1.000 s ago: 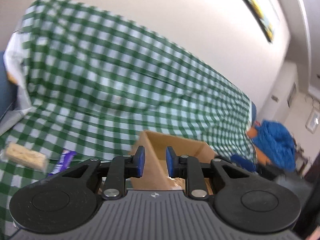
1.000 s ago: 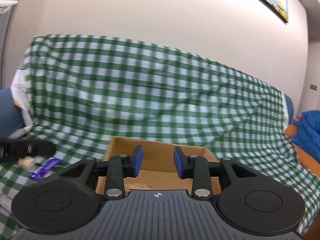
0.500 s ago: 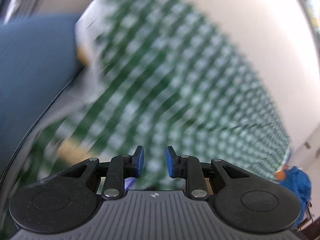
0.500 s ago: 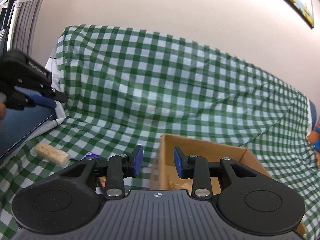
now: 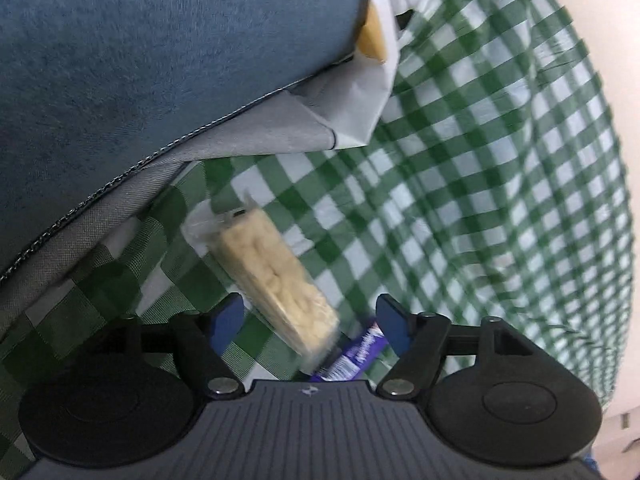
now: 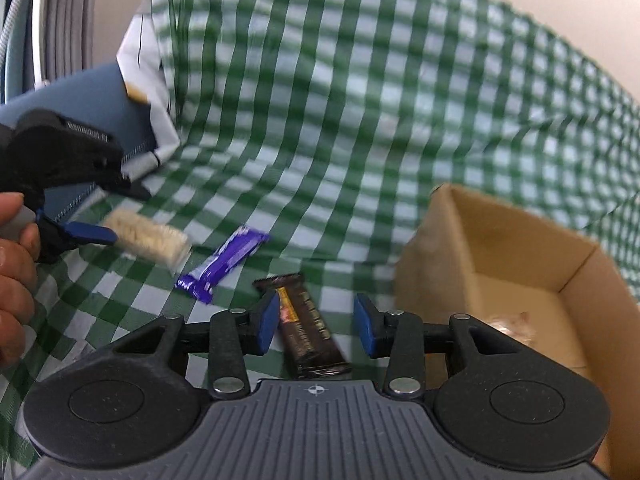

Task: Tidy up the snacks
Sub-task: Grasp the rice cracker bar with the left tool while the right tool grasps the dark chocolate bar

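A pale puffed-rice bar [image 5: 276,276] in clear wrap lies on the green checked cloth [image 5: 480,200]. My left gripper [image 5: 310,322] is open, its jaws on either side of the bar's near end. A purple bar [image 5: 352,356] lies just right of it. In the right wrist view the rice bar [image 6: 148,238], the purple bar [image 6: 224,264] and a dark brown bar [image 6: 304,324] lie in a row. My right gripper [image 6: 316,322] is open over the brown bar. The left gripper [image 6: 76,200] shows there beside the rice bar. A cardboard box [image 6: 520,264] stands at the right, a wrapped snack inside.
A blue cushion [image 5: 140,60] with a grey zipped edge lies left of the snacks. A white paper bag [image 5: 368,80] with something yellow in it leans against the cloth-covered sofa back. A hand [image 6: 12,264] holds the left gripper.
Both grippers have opened wider and swung down and left, from the box toward the snacks. The left one has come down around the rice bar, the right one over the brown bar.
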Demonstrator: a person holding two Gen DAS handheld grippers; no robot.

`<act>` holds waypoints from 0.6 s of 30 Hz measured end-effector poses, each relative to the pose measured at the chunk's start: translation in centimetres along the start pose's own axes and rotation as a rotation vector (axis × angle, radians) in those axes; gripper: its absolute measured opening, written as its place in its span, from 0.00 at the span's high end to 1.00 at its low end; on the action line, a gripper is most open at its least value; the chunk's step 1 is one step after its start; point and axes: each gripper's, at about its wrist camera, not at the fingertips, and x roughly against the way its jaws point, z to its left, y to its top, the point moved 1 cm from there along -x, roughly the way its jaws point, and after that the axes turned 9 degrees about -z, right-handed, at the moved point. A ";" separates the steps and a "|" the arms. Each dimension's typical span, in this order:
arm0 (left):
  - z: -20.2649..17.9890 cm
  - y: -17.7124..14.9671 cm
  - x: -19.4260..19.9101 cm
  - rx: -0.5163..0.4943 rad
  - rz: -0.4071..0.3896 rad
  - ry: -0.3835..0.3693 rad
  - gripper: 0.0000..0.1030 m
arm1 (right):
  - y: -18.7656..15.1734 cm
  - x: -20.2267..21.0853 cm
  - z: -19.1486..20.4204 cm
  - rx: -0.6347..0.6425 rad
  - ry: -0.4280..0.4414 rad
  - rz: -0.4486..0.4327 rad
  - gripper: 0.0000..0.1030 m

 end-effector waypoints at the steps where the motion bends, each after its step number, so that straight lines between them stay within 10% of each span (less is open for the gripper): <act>1: 0.0 -0.1 -0.4 -0.001 0.002 0.016 0.24 | 0.0 -0.9 0.3 0.000 -0.006 0.018 0.53; 8: -0.6 -1.2 -3.1 -0.006 -0.038 0.126 0.17 | -1.0 -6.1 -0.2 -0.033 -0.056 0.136 0.36; 18: -4.7 -3.2 -6.0 -0.324 -0.129 0.303 0.18 | -2.6 -10.2 -0.5 -0.033 -0.046 0.269 0.24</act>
